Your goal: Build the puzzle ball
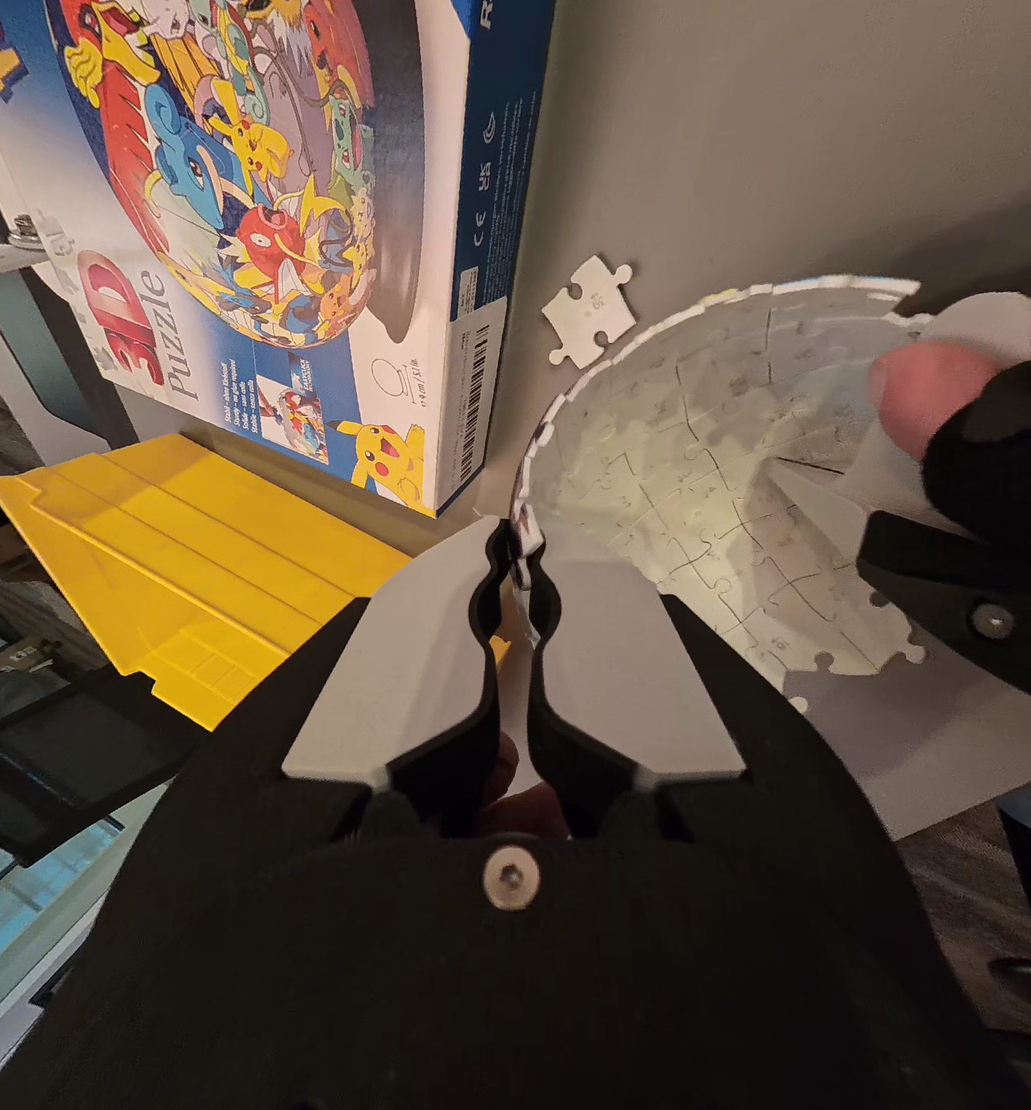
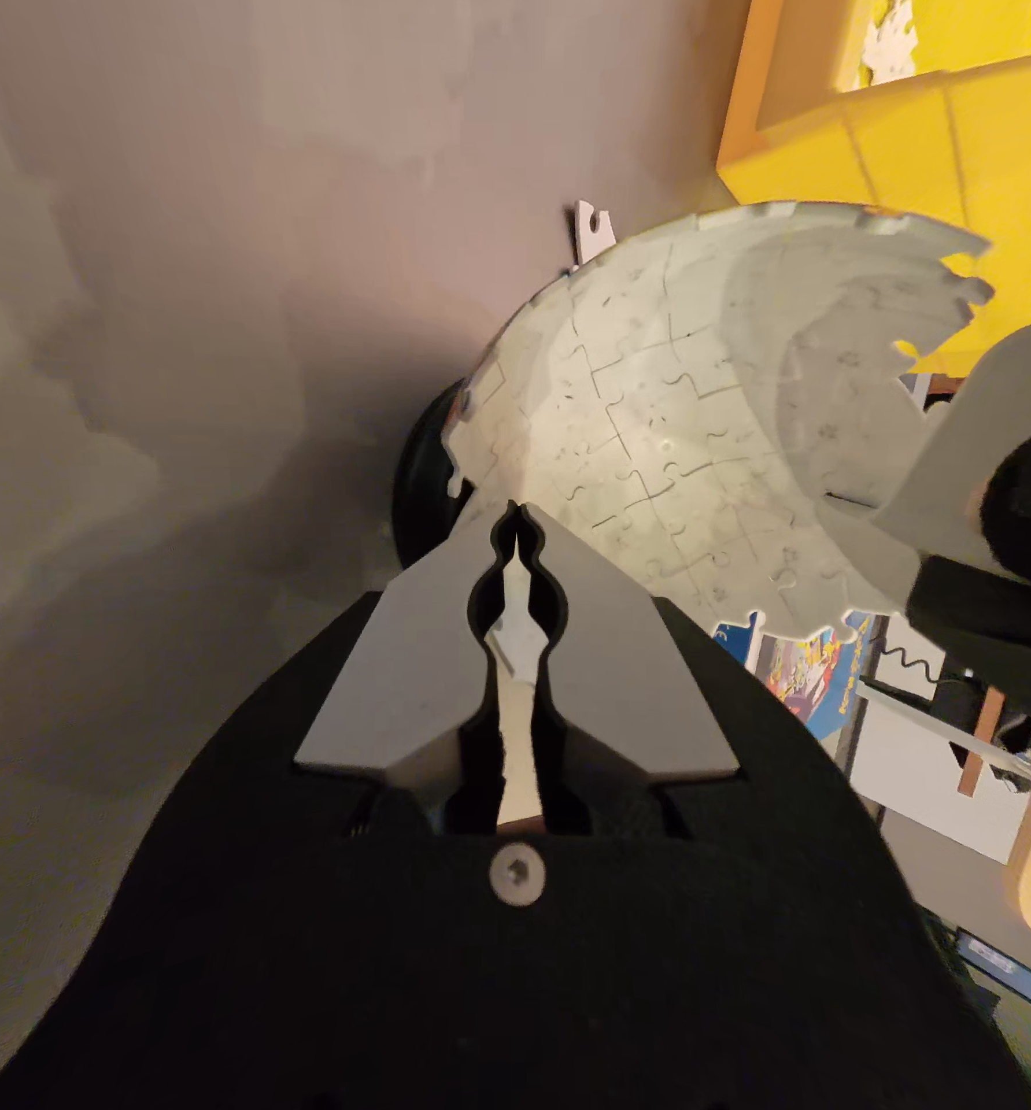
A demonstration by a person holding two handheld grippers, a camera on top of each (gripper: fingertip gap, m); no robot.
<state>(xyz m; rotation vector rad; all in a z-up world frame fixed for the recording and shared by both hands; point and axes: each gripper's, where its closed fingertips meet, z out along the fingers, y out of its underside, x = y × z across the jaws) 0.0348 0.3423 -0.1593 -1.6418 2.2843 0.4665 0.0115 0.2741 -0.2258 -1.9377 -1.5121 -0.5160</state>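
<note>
The half-built puzzle ball [image 1: 699, 480] is a curved shell, white inside with printed colour outside. It is held up between both grippers above the grey table. My left gripper [image 1: 516, 540] is shut on the shell's rim, which runs edge-on between its jaws. My right gripper [image 2: 516, 510] is shut on the opposite rim of the shell [image 2: 681, 420]. Each gripper also shows at the right edge of the other's view, the right gripper [image 1: 975, 588] and the left gripper [image 2: 993, 540]. One loose white puzzle piece [image 1: 591, 309] lies face down on the table behind the shell; it also shows in the right wrist view [image 2: 591, 237].
The puzzle's picture box [image 1: 248, 228] lies at the back left. A yellow tray [image 1: 200, 558] sits beside it and holds more white pieces [image 2: 885, 48]. A black round object [image 2: 422, 480] sits under the shell. A person's fingers [image 1: 921, 390] wrap the right gripper. The table edge [image 1: 951, 811] is close. Tip to tip, the grippers are about 10 centimeters apart.
</note>
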